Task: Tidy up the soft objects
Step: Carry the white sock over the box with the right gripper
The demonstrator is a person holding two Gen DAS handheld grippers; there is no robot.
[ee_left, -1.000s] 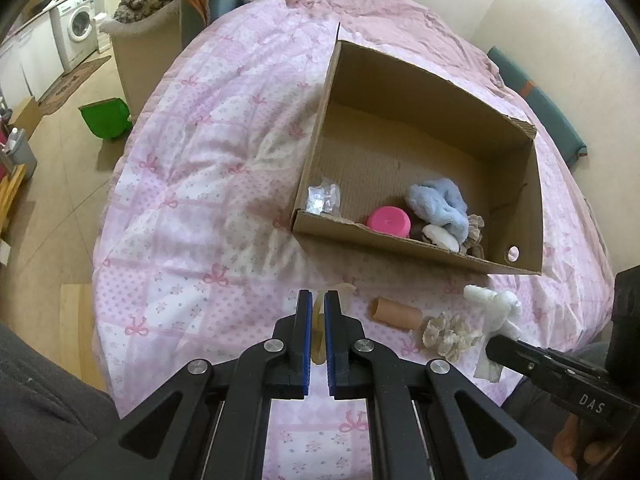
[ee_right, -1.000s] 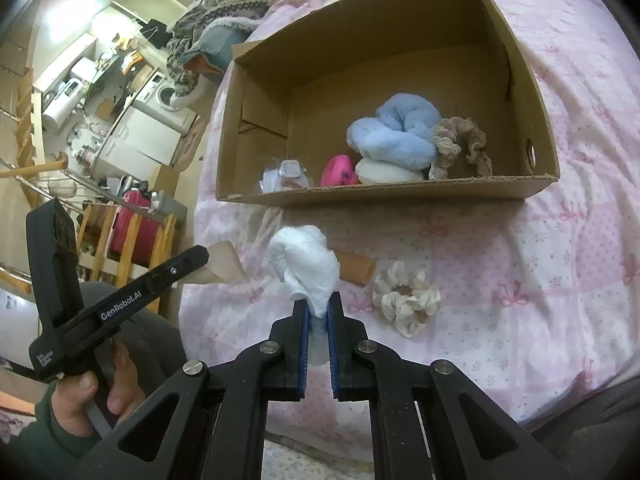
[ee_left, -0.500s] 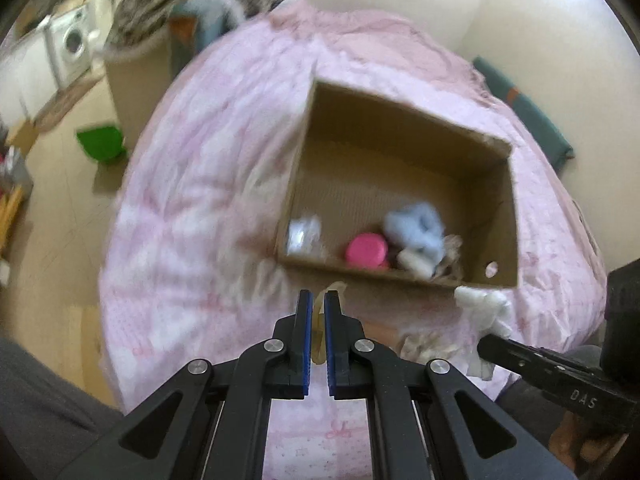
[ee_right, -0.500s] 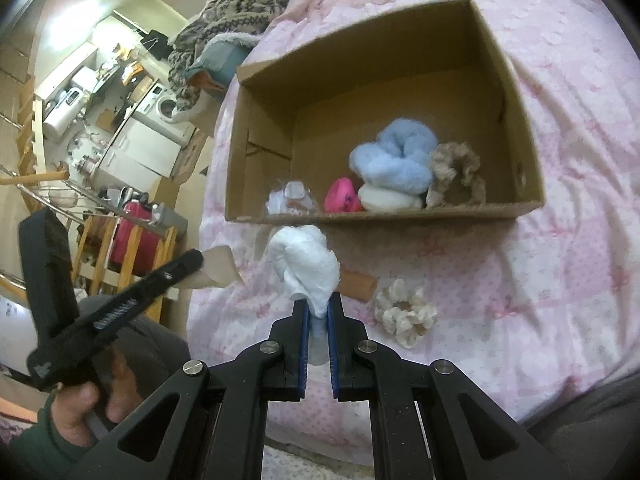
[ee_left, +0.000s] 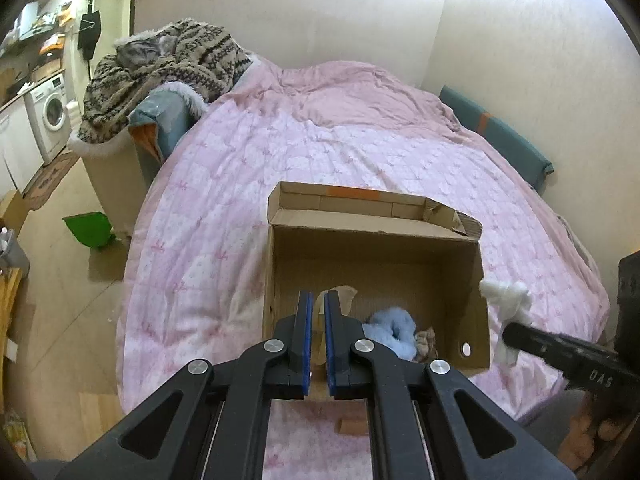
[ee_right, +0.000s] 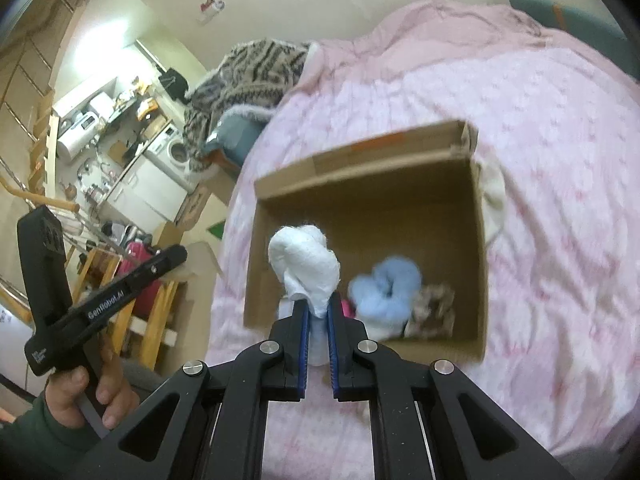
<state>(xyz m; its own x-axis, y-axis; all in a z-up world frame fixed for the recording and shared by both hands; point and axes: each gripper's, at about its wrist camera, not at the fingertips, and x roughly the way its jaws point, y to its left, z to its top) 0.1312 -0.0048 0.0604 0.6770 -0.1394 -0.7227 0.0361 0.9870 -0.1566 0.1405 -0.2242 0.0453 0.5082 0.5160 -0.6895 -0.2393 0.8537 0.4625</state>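
My left gripper (ee_left: 318, 298) is shut on a thin beige soft piece (ee_left: 340, 293) and hangs above the near wall of the open cardboard box (ee_left: 376, 226). My right gripper (ee_right: 316, 308) is shut on a white cloth bundle (ee_right: 304, 264), also held over the box's (ee_right: 360, 164) near side. In the left wrist view the white bundle (ee_left: 505, 296) shows at the box's right corner. Inside the box lie a fluffy blue scrunchie (ee_right: 388, 288), a brown scrunchie (ee_right: 434, 308) and a pink thing (ee_right: 346, 309), partly hidden.
The box stands on a bed with a pink quilt (ee_left: 320, 148). A tan roll (ee_left: 352, 426) lies on the quilt in front of the box. A chair piled with knitted clothes (ee_left: 168, 60) stands at the bed's far left. A hand (ee_right: 96, 392) grips the left tool.
Both grippers have risen with their soft pieces still held and tilted up, so the box now sits lower in both views. The cream scrunchie on the quilt has dropped out of sight.
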